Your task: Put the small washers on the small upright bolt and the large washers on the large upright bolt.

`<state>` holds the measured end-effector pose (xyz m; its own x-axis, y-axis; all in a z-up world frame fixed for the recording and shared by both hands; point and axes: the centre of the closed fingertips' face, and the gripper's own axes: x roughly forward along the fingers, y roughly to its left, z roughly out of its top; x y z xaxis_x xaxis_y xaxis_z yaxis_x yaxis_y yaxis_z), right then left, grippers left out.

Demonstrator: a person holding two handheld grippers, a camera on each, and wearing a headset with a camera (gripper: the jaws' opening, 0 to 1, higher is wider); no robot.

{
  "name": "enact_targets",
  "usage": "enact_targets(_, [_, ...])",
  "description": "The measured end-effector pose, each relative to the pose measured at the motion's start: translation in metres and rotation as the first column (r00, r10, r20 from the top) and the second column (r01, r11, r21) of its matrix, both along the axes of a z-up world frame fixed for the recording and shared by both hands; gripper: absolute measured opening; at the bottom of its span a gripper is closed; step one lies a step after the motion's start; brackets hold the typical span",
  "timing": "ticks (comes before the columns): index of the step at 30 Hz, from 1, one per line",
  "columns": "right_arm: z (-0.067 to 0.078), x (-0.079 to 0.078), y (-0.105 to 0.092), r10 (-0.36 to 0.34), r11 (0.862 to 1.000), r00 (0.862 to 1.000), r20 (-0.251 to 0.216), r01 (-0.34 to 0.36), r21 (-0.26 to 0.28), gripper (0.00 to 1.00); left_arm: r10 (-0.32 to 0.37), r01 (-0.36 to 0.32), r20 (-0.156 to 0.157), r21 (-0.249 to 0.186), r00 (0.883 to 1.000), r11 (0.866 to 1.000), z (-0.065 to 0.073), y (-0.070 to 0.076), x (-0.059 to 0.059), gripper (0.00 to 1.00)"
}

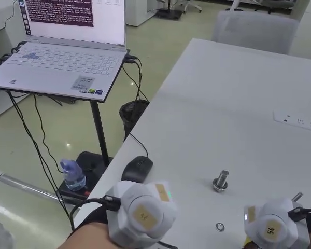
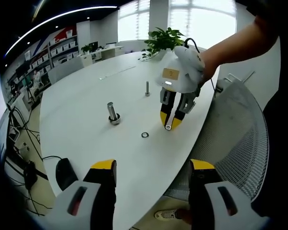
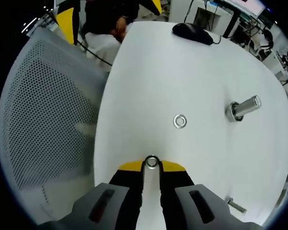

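Two fingers of your right gripper (image 3: 151,165) are pinched together on a washer (image 3: 151,161), which sits between their yellow tips over the near part of the white table (image 3: 149,72). Your left gripper (image 2: 152,167) has its jaws spread wide with nothing between them, and it hangs by the table's edge. Just ahead of the gripped washer, a loose washer (image 3: 180,120) lies flat on the table. Beyond that, the large bolt (image 3: 243,108) stands upright. The small bolt (image 2: 147,88) stands upright too, well apart from the large one. A black mouse (image 1: 137,168) sits near the table's edge. A laptop (image 1: 62,62) rests open on a stand off to the side of the table.
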<state>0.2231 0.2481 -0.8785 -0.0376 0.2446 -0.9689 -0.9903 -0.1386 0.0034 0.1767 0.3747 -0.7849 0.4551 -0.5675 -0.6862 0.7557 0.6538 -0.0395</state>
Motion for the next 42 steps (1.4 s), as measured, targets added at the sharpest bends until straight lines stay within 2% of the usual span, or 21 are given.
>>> enact_targets(11, [0.028,0.032,-0.031,-0.107,0.994,0.994,0.019,0.106,0.019,0.13,-0.001,0.001,0.012,-0.005,1.0,1.0,0.001,-0.003,0.011,0.64])
enact_targets(19, [0.044,0.059,-0.069,-0.196,0.981,0.98,0.033,0.196,0.017,0.13,-0.003,0.003,0.007,0.006,1.0,1.0,-0.003,-0.004,0.017,0.68])
enact_targets(25, [0.051,0.072,-0.09,-0.255,0.967,0.966,0.037,0.255,0.028,0.13,-0.003,0.003,0.02,-0.002,1.0,1.0,-0.001,-0.008,0.021,0.72])
enact_targets(29, [0.056,0.079,-0.098,-0.289,0.957,0.957,0.026,0.287,0.045,0.13,-0.002,0.003,0.026,-0.005,1.0,1.0,-0.001,-0.011,0.023,0.76])
enact_targets(34, [0.058,0.089,-0.104,-0.298,0.954,0.954,0.034,0.296,0.05,0.13,0.002,-0.002,0.017,0.005,1.0,1.0,-0.005,-0.014,0.024,0.79])
enact_targets(42, [0.063,0.112,-0.102,-0.301,0.953,0.952,0.047,0.298,0.055,0.13,0.014,-0.014,0.007,-0.004,1.0,1.0,-0.006,-0.018,0.024,0.79])
